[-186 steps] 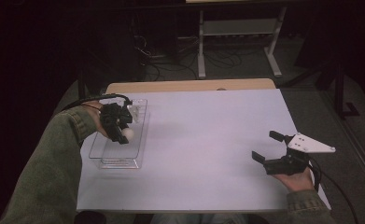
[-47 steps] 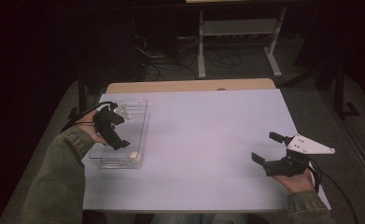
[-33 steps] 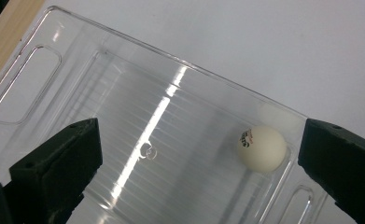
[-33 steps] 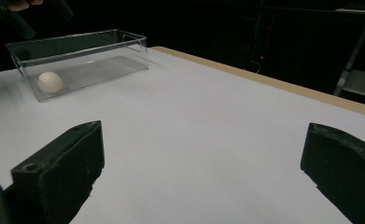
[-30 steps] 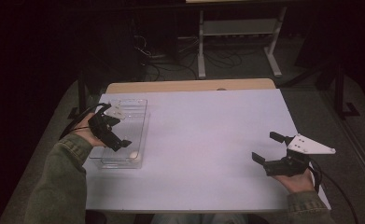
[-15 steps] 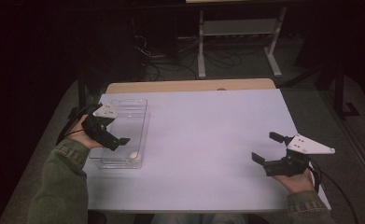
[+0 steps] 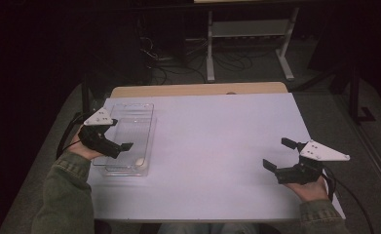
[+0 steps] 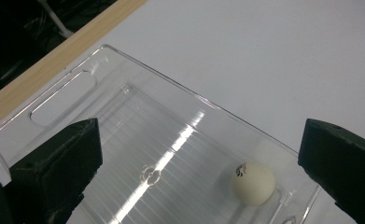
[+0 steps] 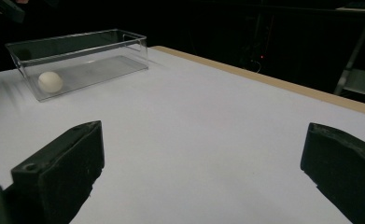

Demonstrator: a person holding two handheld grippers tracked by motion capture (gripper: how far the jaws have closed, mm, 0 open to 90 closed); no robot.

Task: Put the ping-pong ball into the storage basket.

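Observation:
A white ping-pong ball lies inside the near end of a clear plastic tray at the table's left. My left gripper hovers open over the tray's left rim, with the ball below and apart from its jaws. My right gripper is open above the bare white table near the front right, nothing between its jaws.
The table's wooden back edge runs behind the tray. Beyond it, in the dark, stand a white metal frame and floor cables. A black post stands at the right.
My left gripper has drawn back leftward from over the tray's middle to its left rim, and the ball now lies free in the tray's near end. The right gripper has stayed put.

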